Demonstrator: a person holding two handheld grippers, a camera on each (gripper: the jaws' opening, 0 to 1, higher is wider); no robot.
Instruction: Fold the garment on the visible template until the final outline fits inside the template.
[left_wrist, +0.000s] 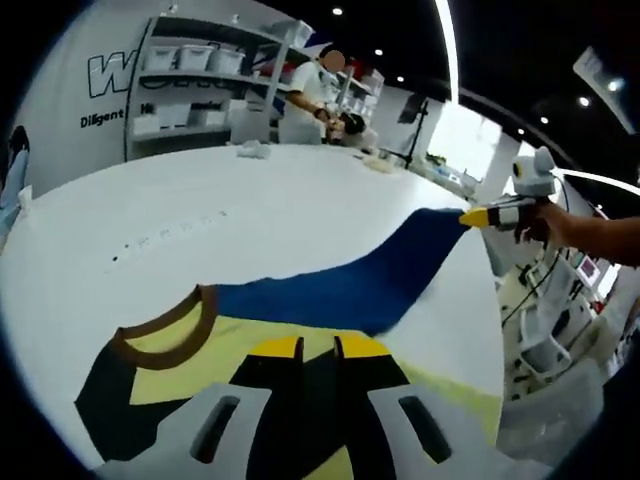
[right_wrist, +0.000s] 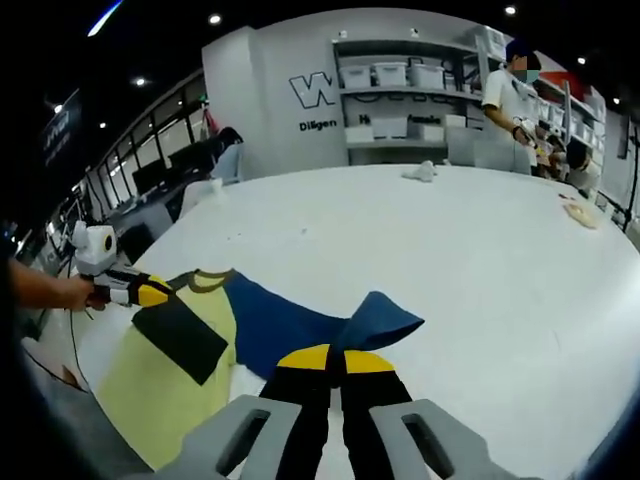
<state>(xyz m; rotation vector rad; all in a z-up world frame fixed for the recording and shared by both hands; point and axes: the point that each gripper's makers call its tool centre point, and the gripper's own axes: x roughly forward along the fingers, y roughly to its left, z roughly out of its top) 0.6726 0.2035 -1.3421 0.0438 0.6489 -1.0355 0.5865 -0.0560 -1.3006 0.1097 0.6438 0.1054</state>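
The garment lies on the white table (left_wrist: 300, 200): a pale yellow body (left_wrist: 240, 335), a brown collar (left_wrist: 165, 335), a black sleeve (left_wrist: 105, 400) and a blue part (left_wrist: 340, 285). My left gripper (left_wrist: 318, 347) sits low over the yellow cloth beside the collar, its jaws close together on the fabric; it also appears as the left gripper (right_wrist: 150, 292) at the garment's edge. My right gripper (right_wrist: 327, 358) is shut on the end of the blue part (right_wrist: 375, 322), lifted off the table. That right gripper (left_wrist: 478, 216) holds the blue strip stretched out. The yellow body (right_wrist: 160, 385) hangs toward the table's edge.
A faint row of dots (left_wrist: 170, 240) marks the tabletop. A crumpled white item (right_wrist: 420, 172) lies far across the table. A person (right_wrist: 505, 95) stands behind it near shelves with bins (right_wrist: 400, 90). Stands and cables (left_wrist: 545, 310) crowd the floor past the table's edge.
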